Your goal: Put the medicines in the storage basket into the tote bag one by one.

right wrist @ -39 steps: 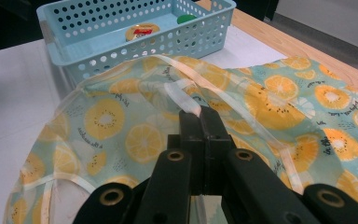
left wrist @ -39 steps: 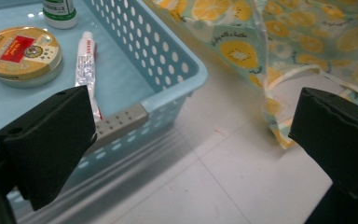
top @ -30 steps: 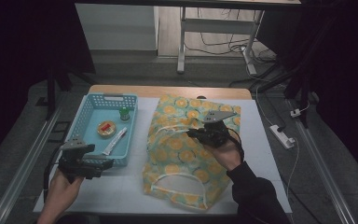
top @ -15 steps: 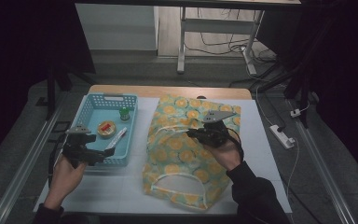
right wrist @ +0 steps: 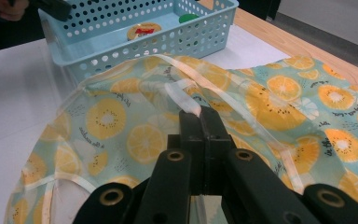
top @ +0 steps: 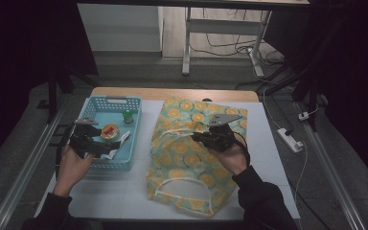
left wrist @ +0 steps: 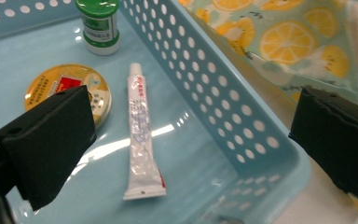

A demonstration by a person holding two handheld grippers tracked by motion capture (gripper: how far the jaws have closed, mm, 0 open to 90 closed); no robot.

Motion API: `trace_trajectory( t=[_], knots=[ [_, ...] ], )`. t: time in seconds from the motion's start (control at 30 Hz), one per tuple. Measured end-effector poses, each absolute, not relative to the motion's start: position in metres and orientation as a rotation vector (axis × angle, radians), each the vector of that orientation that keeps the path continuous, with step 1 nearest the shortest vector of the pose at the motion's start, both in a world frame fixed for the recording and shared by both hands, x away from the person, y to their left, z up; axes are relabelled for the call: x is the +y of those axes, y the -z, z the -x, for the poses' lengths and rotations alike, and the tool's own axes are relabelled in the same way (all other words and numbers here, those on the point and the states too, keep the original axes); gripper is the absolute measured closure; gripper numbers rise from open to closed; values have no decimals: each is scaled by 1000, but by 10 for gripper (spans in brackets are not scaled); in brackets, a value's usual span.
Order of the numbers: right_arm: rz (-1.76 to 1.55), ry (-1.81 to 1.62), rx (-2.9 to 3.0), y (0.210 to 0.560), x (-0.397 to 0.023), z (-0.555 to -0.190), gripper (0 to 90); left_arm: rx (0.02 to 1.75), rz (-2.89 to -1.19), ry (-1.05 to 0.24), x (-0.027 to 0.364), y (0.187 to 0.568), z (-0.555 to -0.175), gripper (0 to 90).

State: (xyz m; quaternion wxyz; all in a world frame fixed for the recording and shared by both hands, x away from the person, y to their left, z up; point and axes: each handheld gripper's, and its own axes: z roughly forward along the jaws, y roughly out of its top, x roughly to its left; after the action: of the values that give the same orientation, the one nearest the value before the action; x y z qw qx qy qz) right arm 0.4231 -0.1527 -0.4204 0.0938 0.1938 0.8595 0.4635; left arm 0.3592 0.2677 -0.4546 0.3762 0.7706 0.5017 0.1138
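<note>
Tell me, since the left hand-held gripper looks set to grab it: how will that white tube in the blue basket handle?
The white tube lies flat with a crimped end, so it probably won't roll. It looks partly squeezed, likely light and soft, denting under the pads. Its glossy skin may slip on the basket floor.

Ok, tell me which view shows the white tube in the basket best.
The left gripper view: the white tube lies full-length and close between the open tongs. The high view shows it small, partly behind the left gripper.
</note>
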Motion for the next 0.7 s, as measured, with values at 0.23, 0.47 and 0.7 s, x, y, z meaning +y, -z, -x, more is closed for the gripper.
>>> trace_trajectory(
  t=[0.23, 0.47, 0.7],
  knots=[
    [-576, -1373, 2552, 421, -153, -423, 900, 1313, -1986, -293, 271, 458, -377, 0],
    [-573, -1368, 2559, 422, -152, -423, 900, 1342, -1990, -297, 278, 462, -394, 0],
    [-570, -1362, 2563, 423, -151, -423, 900, 1377, -1981, -293, 286, 465, -412, 0]
  ],
)
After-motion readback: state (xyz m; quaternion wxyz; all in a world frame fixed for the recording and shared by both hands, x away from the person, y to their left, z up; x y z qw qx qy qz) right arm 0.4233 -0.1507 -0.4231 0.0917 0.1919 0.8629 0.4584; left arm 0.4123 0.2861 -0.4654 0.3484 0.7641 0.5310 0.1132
